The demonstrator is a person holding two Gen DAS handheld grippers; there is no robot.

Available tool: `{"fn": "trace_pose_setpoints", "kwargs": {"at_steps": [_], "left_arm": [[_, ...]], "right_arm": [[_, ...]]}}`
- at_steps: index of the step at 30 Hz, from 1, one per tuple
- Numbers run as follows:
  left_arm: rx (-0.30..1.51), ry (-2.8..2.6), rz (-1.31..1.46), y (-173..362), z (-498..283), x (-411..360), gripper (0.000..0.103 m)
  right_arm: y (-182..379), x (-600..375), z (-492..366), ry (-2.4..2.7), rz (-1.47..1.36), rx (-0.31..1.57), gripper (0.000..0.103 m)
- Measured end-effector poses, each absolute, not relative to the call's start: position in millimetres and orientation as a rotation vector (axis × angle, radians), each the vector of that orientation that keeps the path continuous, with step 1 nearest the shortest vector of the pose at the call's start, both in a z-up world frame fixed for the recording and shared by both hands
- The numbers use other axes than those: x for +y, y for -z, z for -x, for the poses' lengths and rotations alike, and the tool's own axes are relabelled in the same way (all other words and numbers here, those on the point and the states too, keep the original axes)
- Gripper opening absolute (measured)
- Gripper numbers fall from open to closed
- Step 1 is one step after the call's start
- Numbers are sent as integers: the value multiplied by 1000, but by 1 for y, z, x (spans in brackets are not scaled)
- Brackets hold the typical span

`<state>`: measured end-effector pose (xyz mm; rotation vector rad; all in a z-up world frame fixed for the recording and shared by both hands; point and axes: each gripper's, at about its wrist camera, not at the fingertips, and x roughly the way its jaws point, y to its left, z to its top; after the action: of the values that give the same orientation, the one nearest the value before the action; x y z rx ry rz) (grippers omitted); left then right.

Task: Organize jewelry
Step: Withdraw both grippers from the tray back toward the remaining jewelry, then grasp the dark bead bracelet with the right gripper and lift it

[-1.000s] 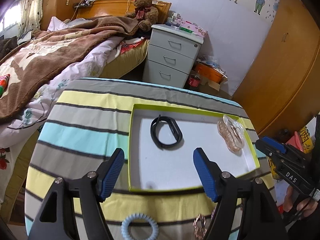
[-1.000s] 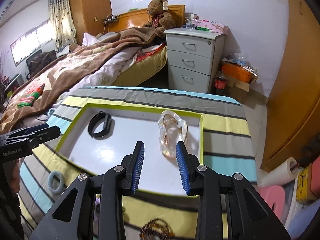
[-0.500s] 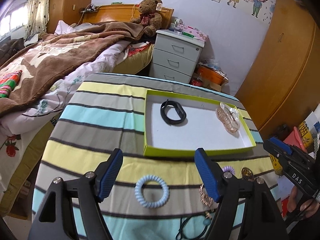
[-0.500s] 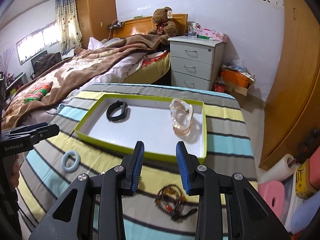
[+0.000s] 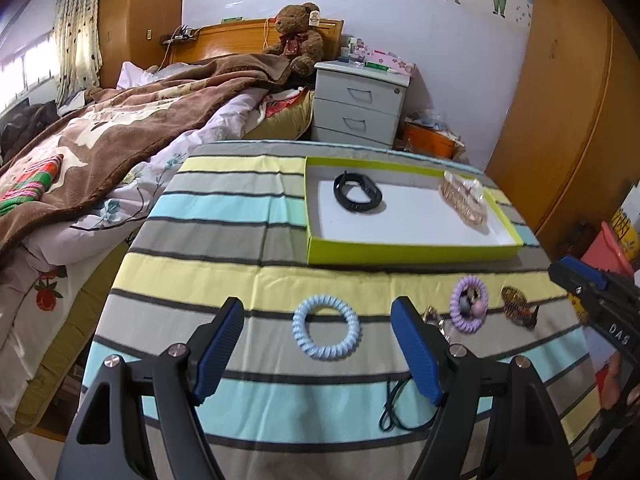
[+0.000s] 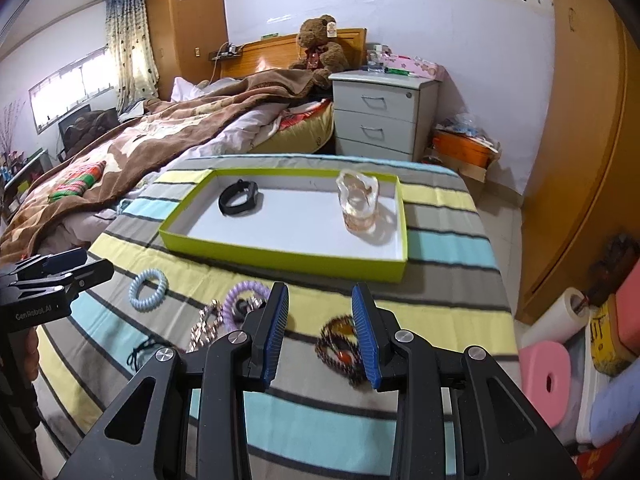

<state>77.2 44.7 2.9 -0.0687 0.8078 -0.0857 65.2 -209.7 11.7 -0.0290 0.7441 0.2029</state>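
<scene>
Tray (image 5: 408,249): we find a shallow box lid, lime-green wall and white floor, on the striped tablecloth (image 5: 224,216); we judge it the collecting place, since two pieces already lie inside.

Inside the tray: a black band bracelet (image 5: 357,196) toward the far left, a clear pinkish hair claw clip (image 6: 357,202) at the right end, well apart from each other.

Loose pieces: we count a pale blue spiral hair tie (image 5: 326,333), a lilac spiral hair tie (image 5: 469,303), a brown beaded bracelet (image 6: 340,345), a pale chain piece (image 6: 206,326) and a dark cord (image 5: 394,404) on the cloth in front of the tray, not yet sorted.

Left gripper (image 5: 318,354): jaws spread wide and empty; they have just been opening, nothing between the pads. The blue tie lies on the cloth just beyond the tips (we take it as the likely next pick).

Right gripper (image 6: 322,334): jaws partly apart, gripping nothing; it hangs over the cloth, with the beaded bracelet showing just past its right finger.
</scene>
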Motion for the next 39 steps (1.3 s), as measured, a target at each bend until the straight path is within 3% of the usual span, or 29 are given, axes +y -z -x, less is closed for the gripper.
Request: {"fn": "trace_pose_setpoints", "kwargs": {"at_steps": [8, 11, 33, 36, 39], "left_arm": [[845, 101, 74, 20, -71, 54, 78], [870, 102, 102, 29, -72, 63, 78], [915, 37, 166, 43, -80, 88, 81], [920, 34, 165, 44, -82, 88, 81], [928, 36, 161, 45, -84, 87, 81]], "right_arm": [[12, -227, -61, -155, 20, 810, 36], [20, -232, -65, -148, 13, 834, 45], [47, -235, -103, -189, -68, 944, 45], [48, -237, -103, -198, -84, 942, 40], [48, -236, -102, -201, -74, 943, 24]]}}
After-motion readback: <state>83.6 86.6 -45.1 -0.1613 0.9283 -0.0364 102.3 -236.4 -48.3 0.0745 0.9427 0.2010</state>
